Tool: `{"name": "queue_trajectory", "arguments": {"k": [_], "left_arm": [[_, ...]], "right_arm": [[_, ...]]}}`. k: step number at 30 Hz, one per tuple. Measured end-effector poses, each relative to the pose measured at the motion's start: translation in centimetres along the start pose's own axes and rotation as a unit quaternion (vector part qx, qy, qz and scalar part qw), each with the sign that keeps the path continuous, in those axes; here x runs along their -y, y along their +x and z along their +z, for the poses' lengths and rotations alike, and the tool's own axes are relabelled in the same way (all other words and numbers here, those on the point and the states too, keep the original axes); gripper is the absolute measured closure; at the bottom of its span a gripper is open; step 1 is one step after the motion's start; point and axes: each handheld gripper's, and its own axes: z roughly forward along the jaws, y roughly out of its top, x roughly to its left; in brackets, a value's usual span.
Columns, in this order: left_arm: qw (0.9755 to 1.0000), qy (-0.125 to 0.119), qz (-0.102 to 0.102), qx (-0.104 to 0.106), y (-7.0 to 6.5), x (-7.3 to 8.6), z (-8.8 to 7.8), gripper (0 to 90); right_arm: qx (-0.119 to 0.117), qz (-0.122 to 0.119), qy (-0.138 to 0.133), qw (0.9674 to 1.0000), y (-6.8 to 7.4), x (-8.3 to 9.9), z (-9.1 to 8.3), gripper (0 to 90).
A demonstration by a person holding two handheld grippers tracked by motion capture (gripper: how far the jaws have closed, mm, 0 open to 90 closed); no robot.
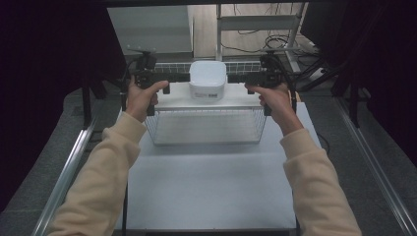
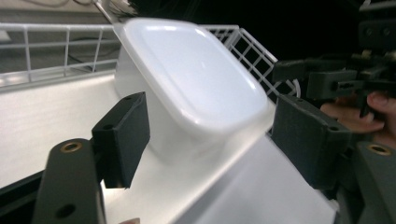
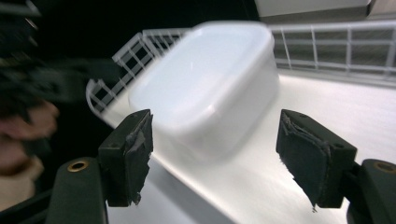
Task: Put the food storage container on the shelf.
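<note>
A white lidded plastic container [image 1: 207, 78] stands upright on the flat white top of a wire rack [image 1: 241, 102]. My left gripper [image 1: 179, 77] is level at its left side and my right gripper [image 1: 237, 77] at its right, both pointing inward at it. In the left gripper view the container [image 2: 196, 84] sits ahead of the left gripper [image 2: 215, 135], whose pads stand wide apart and clear of it. In the right gripper view the right gripper [image 3: 224, 154] is likewise open, with the container [image 3: 210, 88] just beyond its pads.
The rack has a wire mesh basket [image 1: 206, 125] under its top and a low wire rail [image 2: 46, 51] along the back. It stands at the far end of a white table [image 1: 206, 182]. Dark curtains flank both sides.
</note>
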Motion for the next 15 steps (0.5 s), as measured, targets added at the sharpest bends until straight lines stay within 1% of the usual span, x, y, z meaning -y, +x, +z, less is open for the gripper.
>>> {"name": "queue_trajectory", "arguments": {"k": [1, 3, 4, 6, 8, 9, 10, 11, 13, 14, 15], "left_arm": [[1.0000, -0.001, 0.005, -0.002, -0.2, 0.4, -0.3, 26.7], [0.9998, -0.004, 0.016, -0.008, -0.8, 1.4, -1.1, 26.2], [0.9996, -0.006, 0.024, -0.010, -1.2, 2.1, -1.6, 26.1], [0.9995, -0.009, 0.029, -0.008, -1.6, 3.2, -2.3, 26.1], [0.9993, -0.010, 0.036, -0.005, -2.0, 4.7, -3.0, 26.1], [0.9991, -0.009, 0.040, -0.005, -2.2, 5.4, -3.3, 25.8], [0.9990, -0.008, 0.043, -0.004, -2.3, 6.2, -3.6, 25.8], [0.9989, -0.010, 0.046, -0.004, -2.4, 7.0, -3.8, 25.8], [0.9983, -0.010, 0.057, -0.012, -2.6, 9.0, -4.3, 25.7], [0.9981, -0.008, 0.059, -0.014, -2.7, 9.7, -4.4, 25.7], [0.9980, -0.006, 0.061, -0.014, -2.7, 10.6, -4.5, 25.5]], "right_arm": [[0.006, -0.016, 0.003, 0.9998, 0.1, 0.7, -0.5, 26.9], [0.008, -0.032, 0.002, 0.9995, 0.2, 1.9, -1.4, 26.5], [0.005, -0.033, 0.000, 0.9994, 0.2, 2.3, -1.7, 26.5], [0.000, -0.039, -0.003, 0.9992, 0.1, 3.6, -2.4, 26.5], [0.000, -0.051, -0.006, 0.9987, 0.3, 5.0, -3.2, 26.5], [0.005, -0.062, -0.011, 0.9980, 0.4, 6.4, -3.9, 27.0], [0.005, -0.062, -0.011, 0.9980, 0.4, 6.4, -3.9, 27.0], [0.010, -0.068, -0.018, 0.9975, 0.5, 7.2, -4.2, 27.4], [0.015, -0.079, -0.021, 0.9966, 0.6, 8.7, -4.7, 27.8], [0.011, -0.080, -0.026, 0.9964, 0.6, 9.6, -5.0, 28.0], [0.002, -0.082, -0.029, 0.9962, 0.6, 10.9, -5.4, 27.9]]}}
